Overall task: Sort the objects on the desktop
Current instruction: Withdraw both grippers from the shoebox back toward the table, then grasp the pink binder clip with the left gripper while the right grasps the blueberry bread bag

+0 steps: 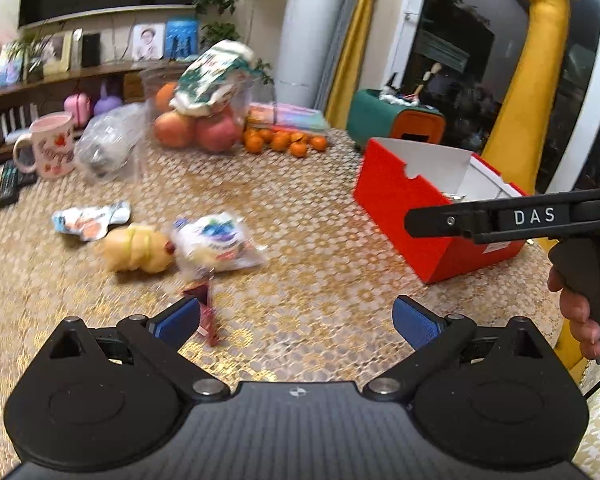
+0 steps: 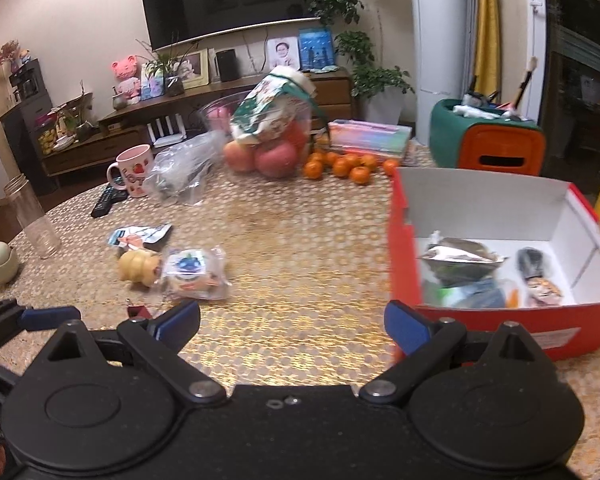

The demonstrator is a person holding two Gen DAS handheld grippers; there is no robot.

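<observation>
1. Red card forms the box, white inside, standing open on the right of the table; it holds a crumpled silver pouch, a bluish packet below it and a small dark-and-orange figure beside them.
2. Left of the box, well apart from it, three loose things lie close together: a flat blue-and-white wrapper, a pale yellow ribbed toy lying on its side, and a clear bag with a blue print, touching the toy's end.
3. A small dark red packet lies nearer, just beside the left gripper's left finger; blur hides whether they touch.
4. The left gripper has its blue pads spread wide over bare tablecloth, holding nothing.
5. The right gripper is likewise spread wide and empty, its right finger at the box's near corner.
6. At the table's far side stand a pink mug, a clear plastic bag, a bowl of apples, and tangerines.
</observation>
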